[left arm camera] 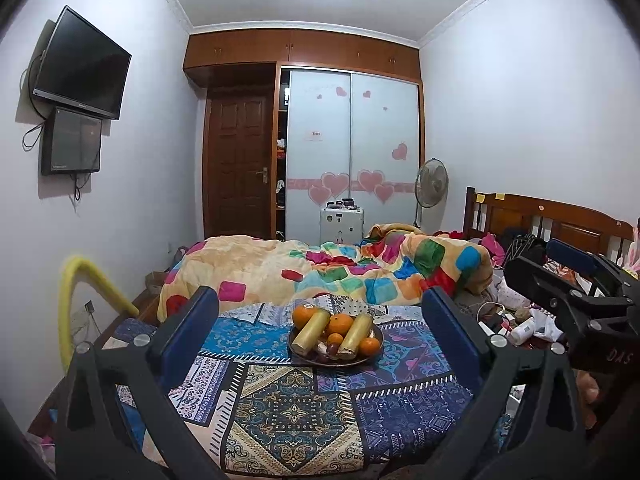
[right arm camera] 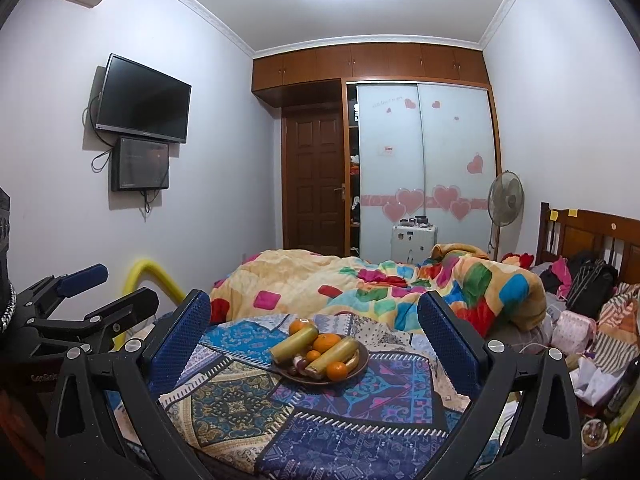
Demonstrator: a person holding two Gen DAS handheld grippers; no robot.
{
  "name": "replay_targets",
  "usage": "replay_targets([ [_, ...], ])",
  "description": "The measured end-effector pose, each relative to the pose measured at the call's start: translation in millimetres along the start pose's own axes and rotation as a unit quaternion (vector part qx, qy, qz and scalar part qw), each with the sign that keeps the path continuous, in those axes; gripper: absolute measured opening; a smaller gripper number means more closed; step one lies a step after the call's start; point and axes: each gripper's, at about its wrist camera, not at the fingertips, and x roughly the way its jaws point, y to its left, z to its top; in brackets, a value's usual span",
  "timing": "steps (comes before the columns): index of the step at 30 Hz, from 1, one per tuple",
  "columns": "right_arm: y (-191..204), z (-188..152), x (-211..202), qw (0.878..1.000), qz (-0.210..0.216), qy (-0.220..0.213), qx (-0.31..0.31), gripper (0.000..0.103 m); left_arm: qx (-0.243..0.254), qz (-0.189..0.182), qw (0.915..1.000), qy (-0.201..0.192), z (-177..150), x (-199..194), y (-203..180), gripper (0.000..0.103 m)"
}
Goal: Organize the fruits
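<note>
A dark round plate [left arm camera: 297, 353] sits on the patterned bedspread [left arm camera: 288, 408] and holds several oranges [left arm camera: 341, 324], two long yellow-green fruits [left arm camera: 311, 329] and small dark fruits. It also shows in the right wrist view [right arm camera: 362, 361]. My left gripper [left arm camera: 320, 316] is open and empty, held back from the plate, which lies between its blue pads. My right gripper [right arm camera: 314, 322] is open and empty, also short of the plate. The right gripper also shows in the left wrist view [left arm camera: 568, 280]. The left gripper shows in the right wrist view [right arm camera: 96, 292].
A crumpled colourful duvet [left arm camera: 320, 268] lies behind the plate. Clutter of bottles, clothes and bags [left arm camera: 520, 320] lies on the right by the wooden headboard [left arm camera: 560, 220]. A yellow padded rail [left arm camera: 80, 300] stands at the bed's left edge. Wardrobe, door and fan stand far back.
</note>
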Motion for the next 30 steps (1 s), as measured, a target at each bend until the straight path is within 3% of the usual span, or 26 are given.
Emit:
replay_targets([
  [30, -5.3, -2.9, 1.4, 1.0, -0.004, -0.001, 0.004, 0.103, 0.0, -0.009, 1.0, 0.004, -4.5, 8.1, -5.7, 0.103],
])
